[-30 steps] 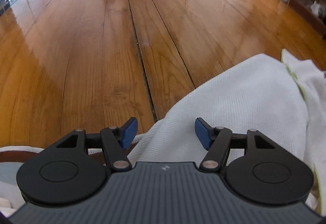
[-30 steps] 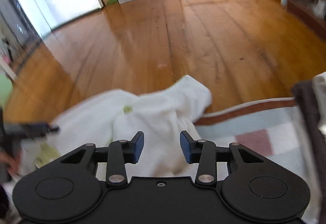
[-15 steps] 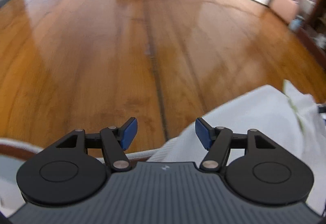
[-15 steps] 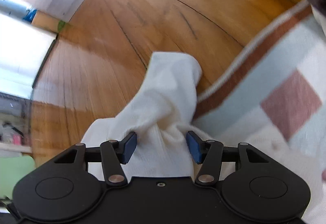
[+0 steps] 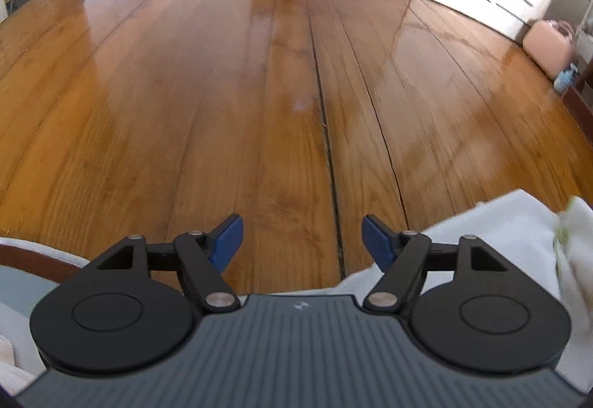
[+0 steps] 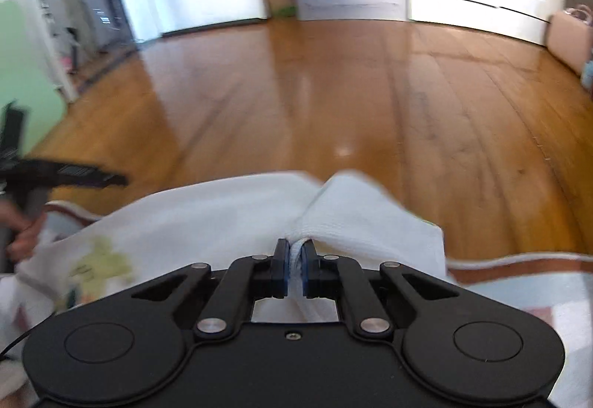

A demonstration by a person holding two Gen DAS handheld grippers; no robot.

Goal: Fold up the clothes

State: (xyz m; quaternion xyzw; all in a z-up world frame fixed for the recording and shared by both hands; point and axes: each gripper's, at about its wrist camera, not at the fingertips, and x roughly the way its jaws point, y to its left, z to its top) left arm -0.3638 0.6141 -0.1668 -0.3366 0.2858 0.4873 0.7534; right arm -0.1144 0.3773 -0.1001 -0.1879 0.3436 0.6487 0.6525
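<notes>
White waffle-weave garment [image 5: 493,233], left wrist view: lies at 4 o'clock on the wooden floor [image 5: 222,92]. Left tool [image 5: 302,235] stands open and empty, jaws just widened; a far corner should be sought. Earlier, cloth lay between its fingers.

Right wrist view: right tool [image 6: 294,269], jaws just closed, is clamped on the garment's bunched fold at 6 o'clock; tension should be kept even.

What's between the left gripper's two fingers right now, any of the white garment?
Nothing held: in the left wrist view the left gripper stands open over bare wooden floor. The white garment lies off to its right, beyond the right finger.
</notes>
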